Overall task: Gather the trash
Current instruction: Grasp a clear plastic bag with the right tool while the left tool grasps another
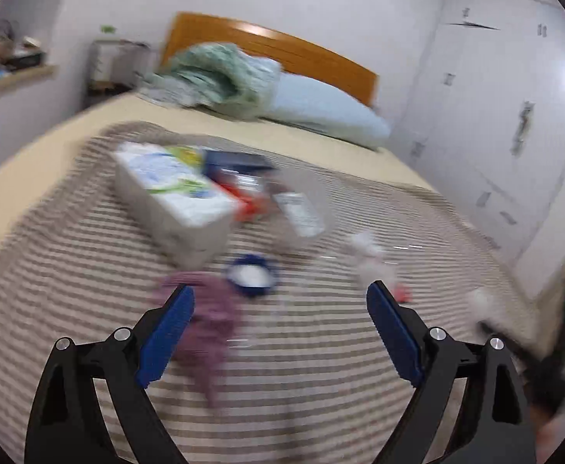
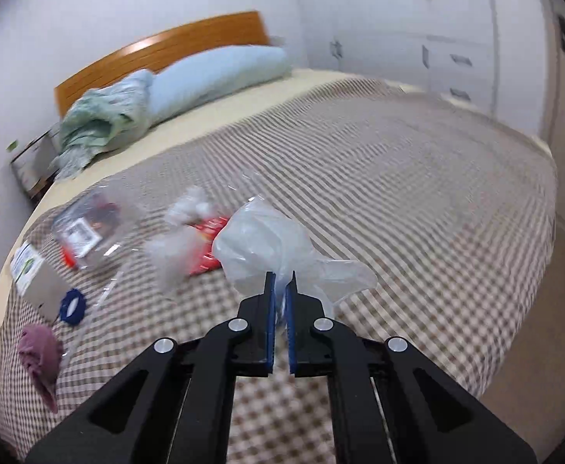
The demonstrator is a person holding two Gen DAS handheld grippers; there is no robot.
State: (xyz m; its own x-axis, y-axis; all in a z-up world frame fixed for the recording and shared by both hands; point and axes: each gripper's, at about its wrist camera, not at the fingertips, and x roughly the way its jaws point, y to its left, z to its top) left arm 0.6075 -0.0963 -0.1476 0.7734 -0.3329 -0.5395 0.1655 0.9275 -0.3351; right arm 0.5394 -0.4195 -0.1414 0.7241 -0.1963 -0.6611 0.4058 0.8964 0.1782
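Note:
My right gripper [image 2: 281, 275] is shut on a crumpled clear plastic bag [image 2: 267, 243], held above the checked bedspread [image 2: 398, 178]. Left of the bag lie a red wrapper [image 2: 207, 249] and white crumpled tissues [image 2: 191, 205]. My left gripper [image 1: 280, 294] hangs open over the striped spread with nothing between its blue pads. Ahead of it sit a blue lid [image 1: 251, 274], a purple cloth [image 1: 209, 321], a white tissue pack [image 1: 174, 197] and a clear plastic container [image 1: 282, 201]. White tissues [image 1: 367, 251] lie to its right.
A green blanket [image 1: 220, 73] and a pale blue pillow [image 1: 321, 108] lie at the wooden headboard [image 1: 282, 46]. White wardrobe doors [image 1: 495, 116] stand right of the bed. A bedside stand [image 1: 116, 65] sits at the far left.

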